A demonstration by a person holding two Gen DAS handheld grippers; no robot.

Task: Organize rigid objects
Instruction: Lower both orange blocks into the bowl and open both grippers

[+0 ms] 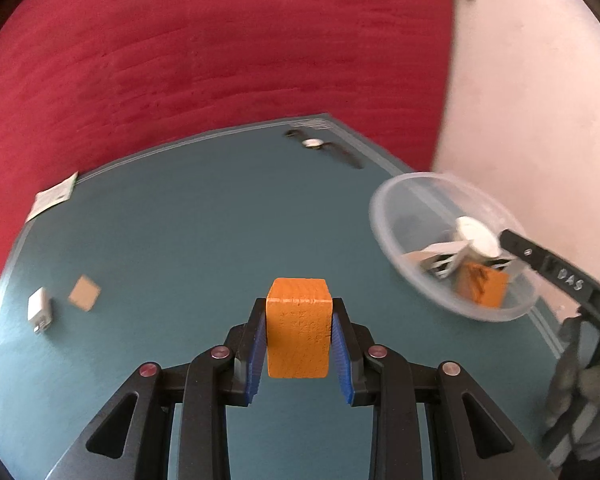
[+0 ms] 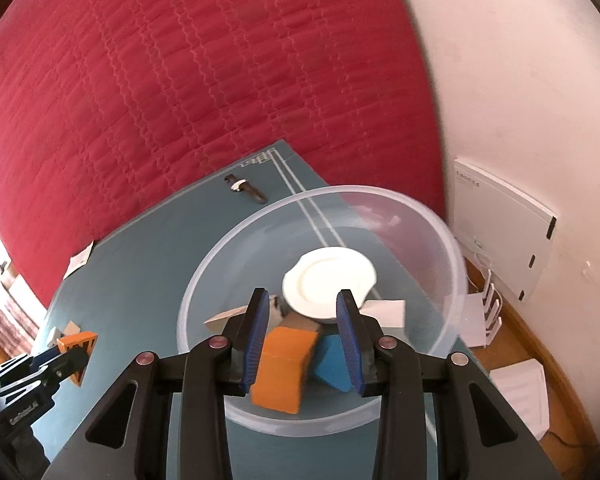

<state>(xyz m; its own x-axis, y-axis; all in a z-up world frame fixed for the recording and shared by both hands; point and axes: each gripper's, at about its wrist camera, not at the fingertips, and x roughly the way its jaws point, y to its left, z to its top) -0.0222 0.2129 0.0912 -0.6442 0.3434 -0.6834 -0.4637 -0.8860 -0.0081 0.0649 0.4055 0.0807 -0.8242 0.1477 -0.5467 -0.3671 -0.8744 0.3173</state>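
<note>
My left gripper is shut on an orange wooden block and holds it above the teal mat. It also shows at the left of the right wrist view. A clear plastic bowl stands at the mat's right side and holds an orange block, a blue block, a white round lid and white pieces. My right gripper is open and empty over the bowl. In the left wrist view the bowl lies to the right.
A small white cube and a tan square tile lie at the mat's left. A wristwatch lies at the far edge, a card at the far left corner. A red quilt lies beyond, a white wall to the right.
</note>
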